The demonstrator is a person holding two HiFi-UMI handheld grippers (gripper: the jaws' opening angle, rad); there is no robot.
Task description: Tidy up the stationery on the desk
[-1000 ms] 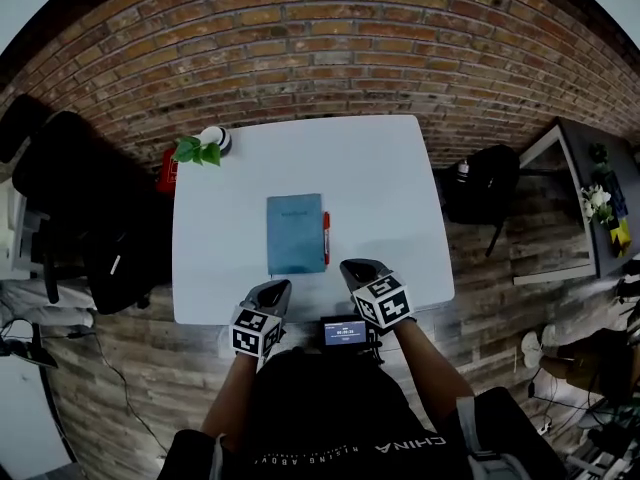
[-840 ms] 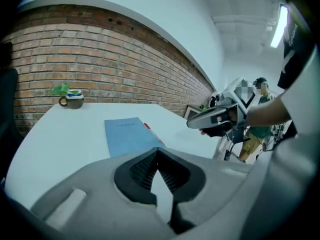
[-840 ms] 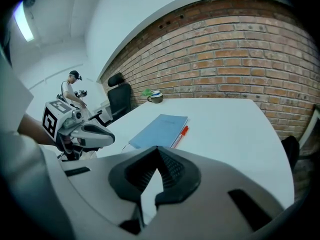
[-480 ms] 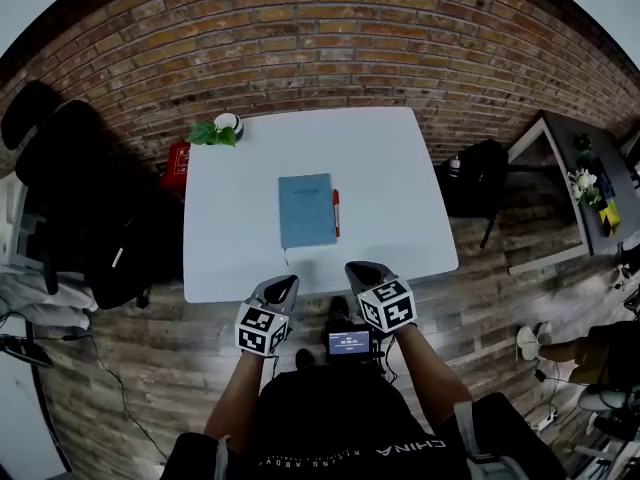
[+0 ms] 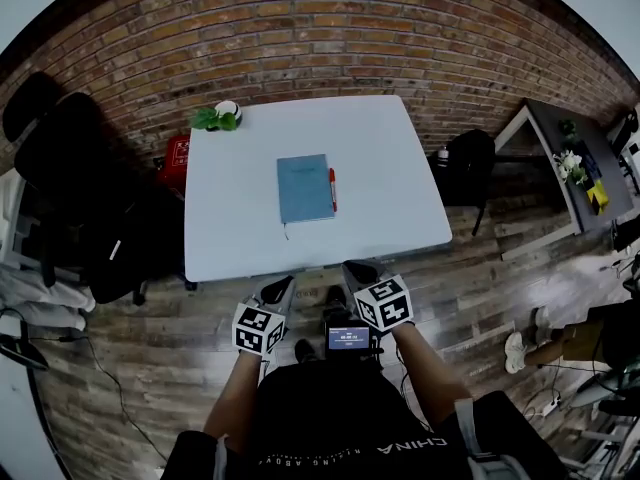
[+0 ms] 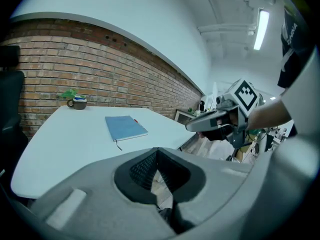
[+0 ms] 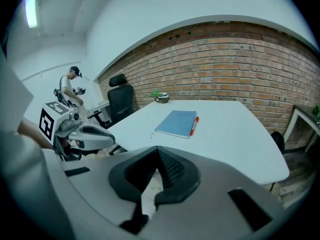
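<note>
Desk (image 5: pixel 240 228): rectangular top, smooth matte white, set against a wall of rough red-brown brick (image 5: pixel 330 28) on a floor of worn wooden planks (image 5: pixel 150 368).

Notebook (image 5: pixel 304 188): thin and rectangular with a plain blue cover. It lies flat and closed near the middle of the top. A thin ribbon marker (image 5: pixel 285 231) trails from its near left corner.

Pen (image 5: pixel 332 189): slim red barrel, lying along the notebook's right edge. Whether it touches the cover or lies just beside it cannot be told.

Mug (image 5: pixel 228 113): round, with green leaves beside it, at the far left corner of the top.

Left gripper (image 5: pixel 280 290) and right gripper (image 5: pixel 352 270): grey moulded shells with dark ribbed pads, each carrying a cube with black-and-white square markers. Both are held over the floor, off the desk's near edge, well apart from notebook and pen.

Left jaws: clenched together, nothing between the pads.

Right jaws: clenched together, likewise empty.
</note>
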